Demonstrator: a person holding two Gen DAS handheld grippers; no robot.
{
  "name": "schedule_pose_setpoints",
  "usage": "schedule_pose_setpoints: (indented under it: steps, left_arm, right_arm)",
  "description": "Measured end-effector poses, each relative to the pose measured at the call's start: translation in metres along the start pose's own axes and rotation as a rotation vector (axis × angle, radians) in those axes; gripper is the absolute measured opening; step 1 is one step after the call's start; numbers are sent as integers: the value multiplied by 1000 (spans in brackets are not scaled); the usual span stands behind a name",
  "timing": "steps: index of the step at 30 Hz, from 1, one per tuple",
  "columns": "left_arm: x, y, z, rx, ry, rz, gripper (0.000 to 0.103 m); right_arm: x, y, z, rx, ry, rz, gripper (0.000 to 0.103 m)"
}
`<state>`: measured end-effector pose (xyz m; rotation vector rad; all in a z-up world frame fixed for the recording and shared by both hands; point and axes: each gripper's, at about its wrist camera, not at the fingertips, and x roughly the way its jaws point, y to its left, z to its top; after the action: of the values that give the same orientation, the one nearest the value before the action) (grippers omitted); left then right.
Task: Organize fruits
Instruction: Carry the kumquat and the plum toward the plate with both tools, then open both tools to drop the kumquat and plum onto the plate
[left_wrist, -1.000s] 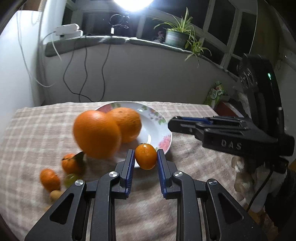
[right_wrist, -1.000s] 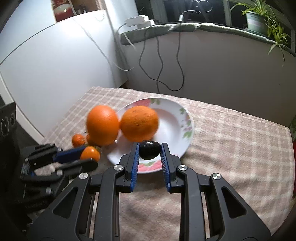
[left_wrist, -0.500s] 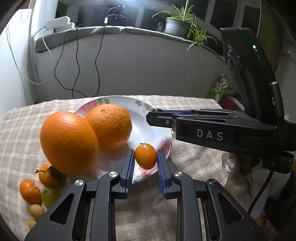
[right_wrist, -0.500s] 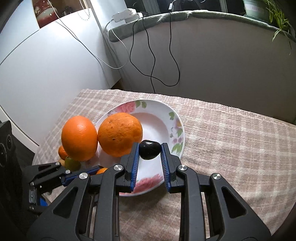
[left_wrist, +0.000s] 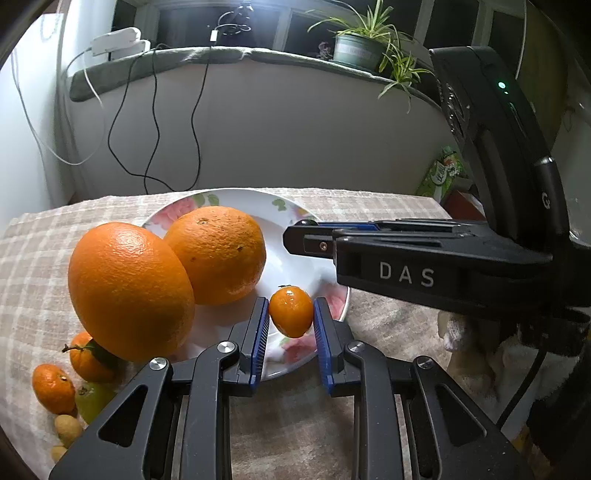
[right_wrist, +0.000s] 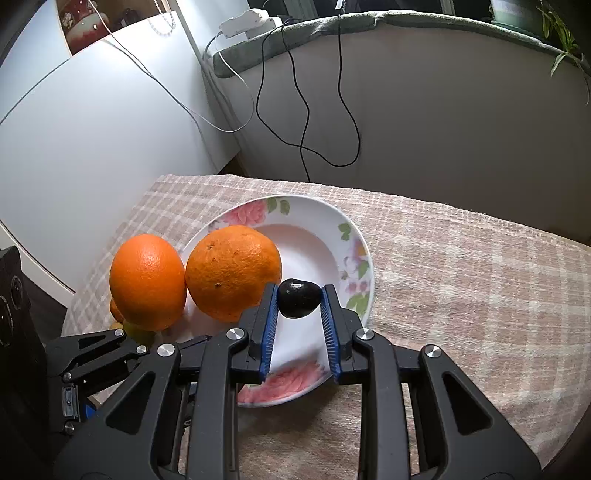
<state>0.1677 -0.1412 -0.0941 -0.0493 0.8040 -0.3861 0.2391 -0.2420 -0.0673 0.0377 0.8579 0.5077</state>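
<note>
My left gripper (left_wrist: 291, 314) is shut on a small orange kumquat (left_wrist: 291, 311) and holds it over the near rim of a floral white plate (left_wrist: 258, 201). My right gripper (right_wrist: 298, 301) is shut on a small dark fruit (right_wrist: 298, 303) over the same plate (right_wrist: 332, 229). One large orange (left_wrist: 218, 253) lies in the plate (right_wrist: 232, 271). A second large orange (left_wrist: 127, 290) leans at the plate's left edge (right_wrist: 147, 280). The right gripper's body (left_wrist: 424, 266) crosses the left wrist view over the plate.
Small tangerines (left_wrist: 53, 387), a green fruit (left_wrist: 92, 400) and tiny tan fruits (left_wrist: 68, 430) lie on the checked tablecloth (right_wrist: 461, 266) left of the plate. A white wall with dangling cables (right_wrist: 306, 110) stands behind. A potted plant (left_wrist: 356, 46) sits on the ledge.
Both grippers have moved forward over the plate, each still holding its fruit. The right gripper's body now reaches further across the left wrist view.
</note>
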Motion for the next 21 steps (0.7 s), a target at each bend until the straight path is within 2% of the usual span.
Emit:
schedule_pose_setpoints:
  steps: [2,3,4,6,8,12,14,21]
  left_arm:
    - [-1,1,0,-4,-5,2,36]
    - [-2,1,0,-6,-9,3,37]
    - [-3,2,1,-8,-10,4,37]
    - [-3,3,1,-9,-11,3,37]
    - [-4,3,1,-10,-12,3,38]
    - [-5,4,1,-16,-8,-8,40]
    - [-5,3,0,-10,-2,-13,46]
    - [-13,2,-3,-18,-7,-23,46]
  right_arm:
    - [1,1,0,-2,5,-10,25]
    - [0,1,0,-1,5,-13,31]
    - [1,2,1,-1,2,-14,43]
    - [-2,2,2,3,-13,-21,56]
    - [-6,2,3,8,-29,-20,59]
    - [-13,1,5,21,-49,-28,76]
    - [-15,1,6,21,-58,-30,79]
    - [-21,3,7,31,-71,-35,82]
